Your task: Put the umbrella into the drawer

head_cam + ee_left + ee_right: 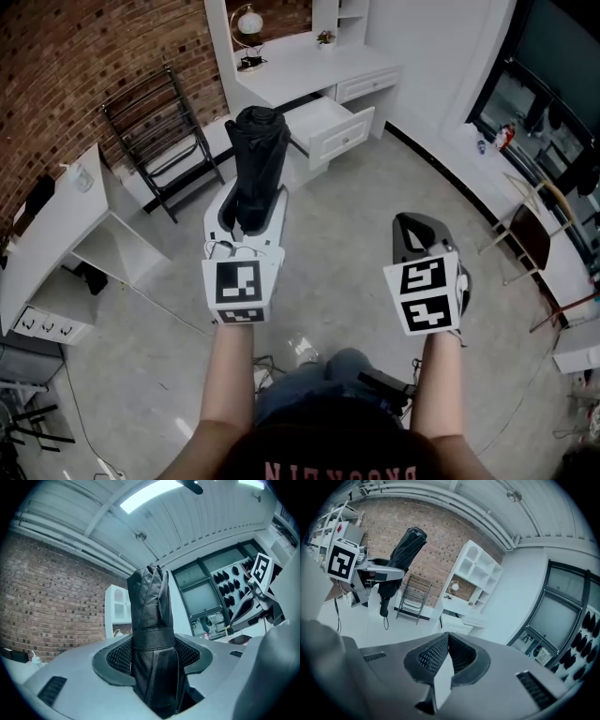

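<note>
A black folded umbrella stands upright in my left gripper, which is shut on its lower part. In the left gripper view the umbrella fills the gap between the mesh pads, strap wrapped round it. The open white drawer sits ahead of it, under the white desk. My right gripper hangs to the right, shut with nothing in it; its pads meet at the tips. From the right gripper view the umbrella and left gripper show at left, its wrist cord dangling.
A black folding rack leans on the brick wall left of the desk. A white table stands at far left, a chair at right by the windows. A globe lamp is on the desk.
</note>
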